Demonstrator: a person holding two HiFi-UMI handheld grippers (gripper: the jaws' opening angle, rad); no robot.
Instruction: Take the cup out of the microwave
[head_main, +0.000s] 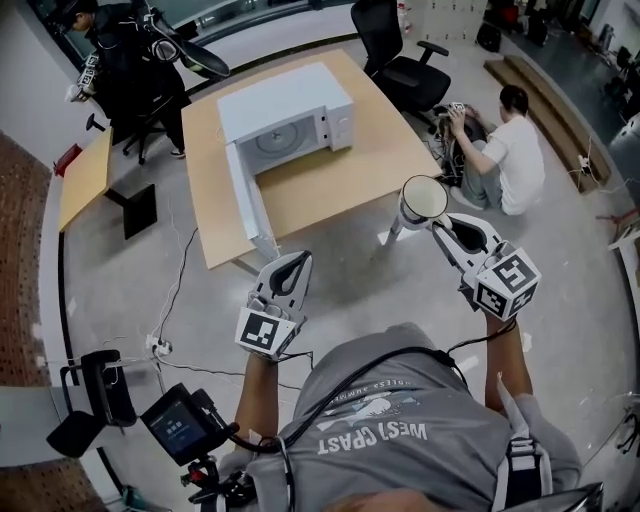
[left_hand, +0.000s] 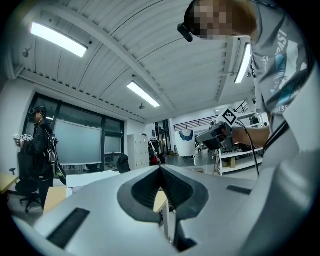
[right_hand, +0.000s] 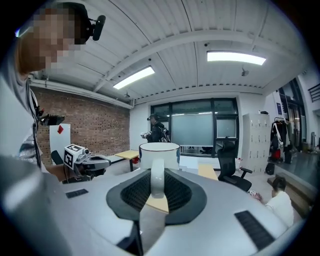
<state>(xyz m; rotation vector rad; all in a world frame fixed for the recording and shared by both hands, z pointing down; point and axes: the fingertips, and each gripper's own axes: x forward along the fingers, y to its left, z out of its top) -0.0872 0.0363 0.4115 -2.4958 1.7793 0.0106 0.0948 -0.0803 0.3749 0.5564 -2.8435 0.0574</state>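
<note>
1. The right gripper (head_main: 437, 222) has its fingers clamped on the handle of the cup (head_main: 423, 200), which is held over the floor, off the bench (head_main: 330, 190).
2. The left gripper (head_main: 300, 262) has its fingers closed together with nothing in them.
3. The microwave (head_main: 290, 115) stands on the bench with its door open.

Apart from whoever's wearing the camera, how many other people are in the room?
2. A person in black stands beyond the far left corner of the table; a person in a white shirt crouches to its right. Others may be out of view.
</note>
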